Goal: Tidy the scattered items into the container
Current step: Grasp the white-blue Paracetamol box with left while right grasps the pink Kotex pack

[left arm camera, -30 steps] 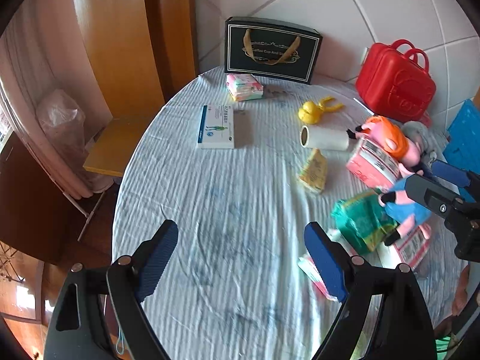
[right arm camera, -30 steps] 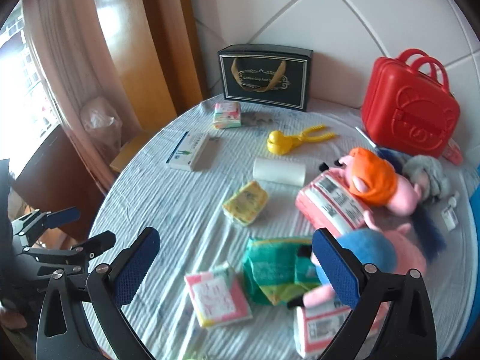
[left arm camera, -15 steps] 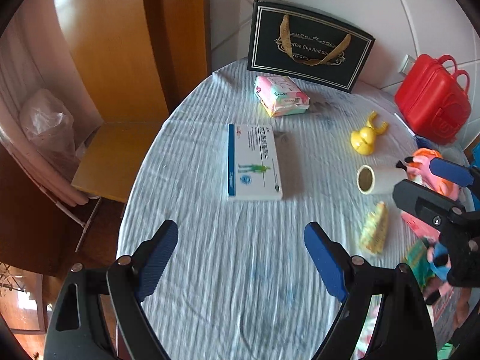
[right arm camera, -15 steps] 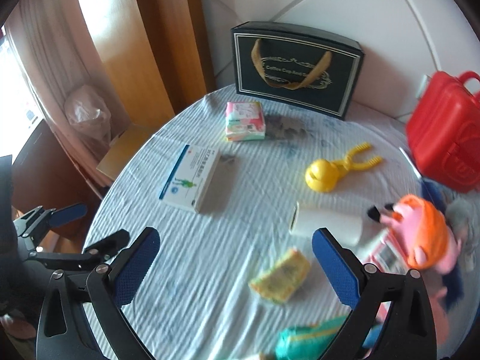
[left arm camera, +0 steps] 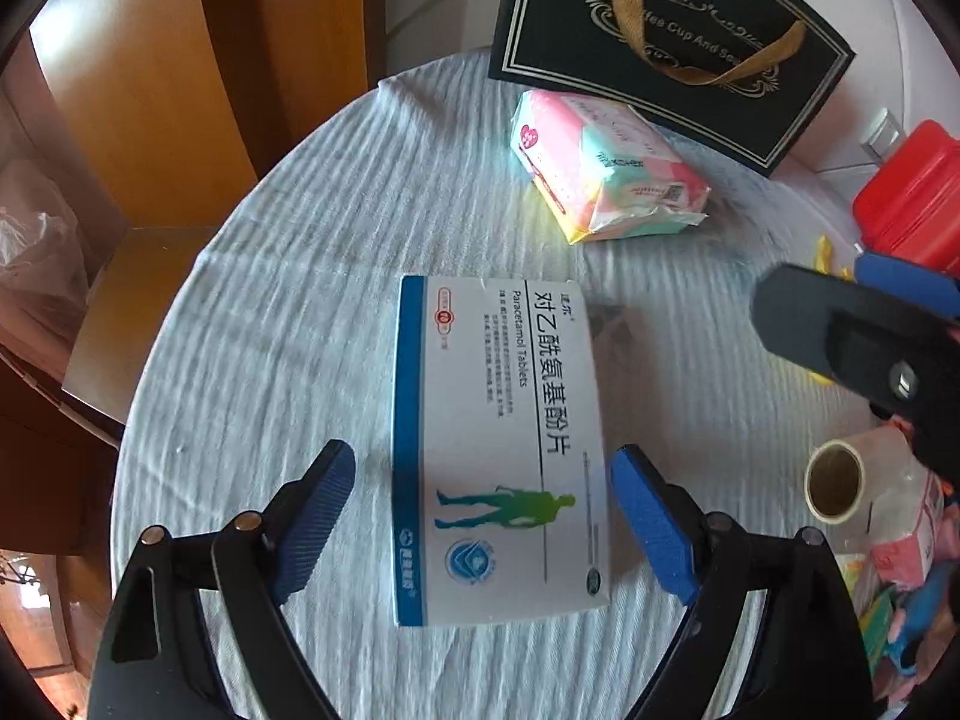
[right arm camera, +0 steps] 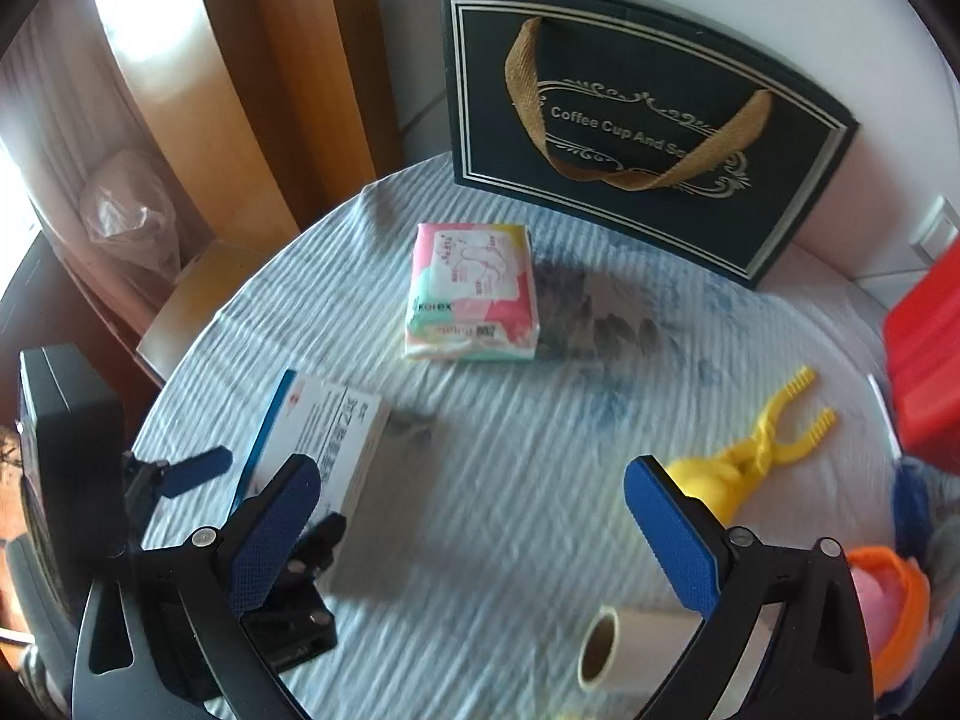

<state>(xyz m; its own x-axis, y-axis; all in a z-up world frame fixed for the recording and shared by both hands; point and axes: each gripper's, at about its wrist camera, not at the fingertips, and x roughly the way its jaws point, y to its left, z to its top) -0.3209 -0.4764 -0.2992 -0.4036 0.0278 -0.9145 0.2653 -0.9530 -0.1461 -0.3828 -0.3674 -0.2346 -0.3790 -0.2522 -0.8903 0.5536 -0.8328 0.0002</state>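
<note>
A white and blue tablet box [left arm camera: 498, 450] lies flat on the round table. My left gripper [left arm camera: 483, 468] is open and low over it, one pad on each long side, neither pressing. In the right wrist view the same box [right arm camera: 324, 438] shows with the left gripper's fingers [right arm camera: 192, 471] around it. My right gripper [right arm camera: 471, 480] is open over bare cloth, nothing between its pads. A pink tissue pack [right arm camera: 474, 294] lies farther back. Behind it a black paper bag [right arm camera: 642, 120] with gold handles stands against the wall.
A red plastic case [right arm camera: 924, 360] stands at the right. A yellow clip toy [right arm camera: 750, 456], a paper roll [right arm camera: 606, 654] and a plush toy [right arm camera: 888, 594] lie near the right gripper. The table edge curves close on the left, with a wooden chair seat [left arm camera: 120, 312] below.
Both grippers have travelled toward the far left of the table and sunk lower. The tablet box has come between the left pads. The pile of toys and packets has slid out of view.
</note>
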